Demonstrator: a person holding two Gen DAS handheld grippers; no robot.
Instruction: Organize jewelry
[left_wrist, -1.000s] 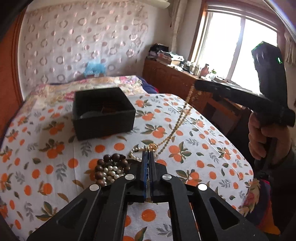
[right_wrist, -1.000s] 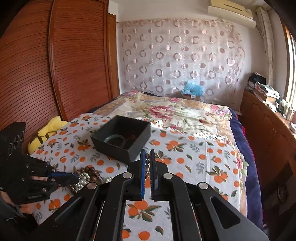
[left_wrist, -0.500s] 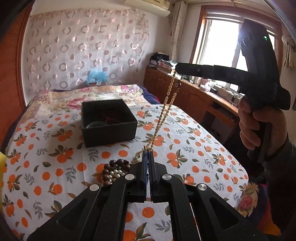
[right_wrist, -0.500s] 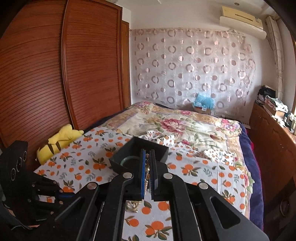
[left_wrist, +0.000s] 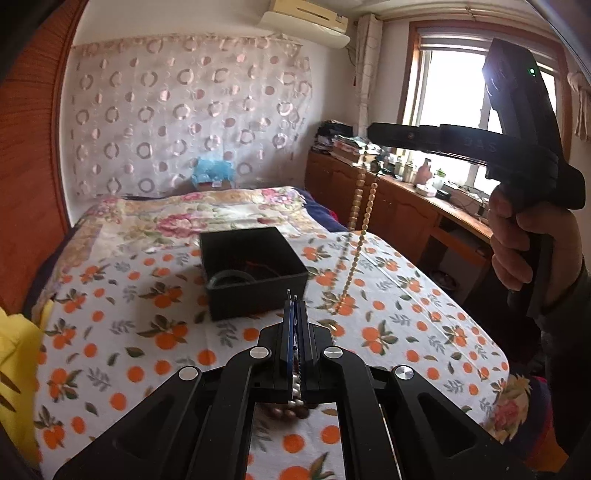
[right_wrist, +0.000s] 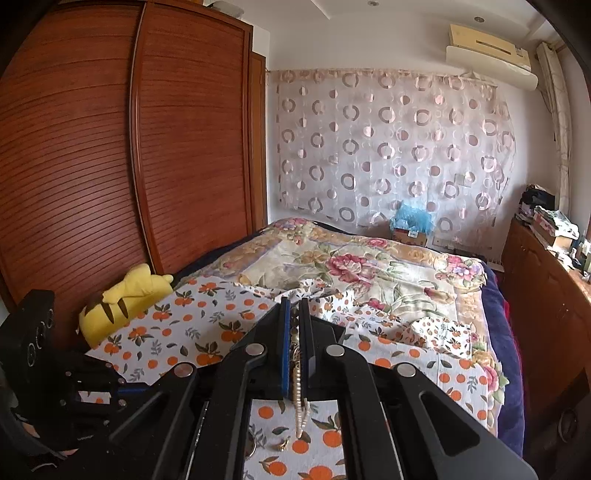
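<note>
Right now the right hand-held gripper (left_wrist: 373, 132) is hanging in the air above the bed (left_wrist: 406, 332), its jaws closed on a pale beaded necklace (left_wrist: 360, 221). Seen from the left wrist, the doubled strand is dangling from the tips and trailing down toward the orange-print cloth (left_wrist: 110, 332) just right of the black box (left_wrist: 255, 273). From the right wrist, beads are showing pinched in the narrow gap between the blue pads (right_wrist: 284, 347), with a strand of small pearls (right_wrist: 297, 406) hanging down below them. A person's hand (left_wrist: 524, 243) is wrapping around the handle of that tool.

The left hand-held gripper (left_wrist: 295, 310) is pointing toward the box with its jaws pressed together. Nothing is showing between its tips, though a heap of dark and pearly beads (left_wrist: 291, 406) is lying on the cloth under its body, largely hidden by the frame.

The black box is sitting open on the cloth, holding a dark green bangle (left_wrist: 232, 278) and some reddish cord that is hard to make out. A yellow plush toy (right_wrist: 122, 299) is resting at the bed's edge beside the wooden wardrobe (right_wrist: 110, 147). A small gold-coloured piece (right_wrist: 282, 445) is lying on the cloth beneath the right tool.
</note>
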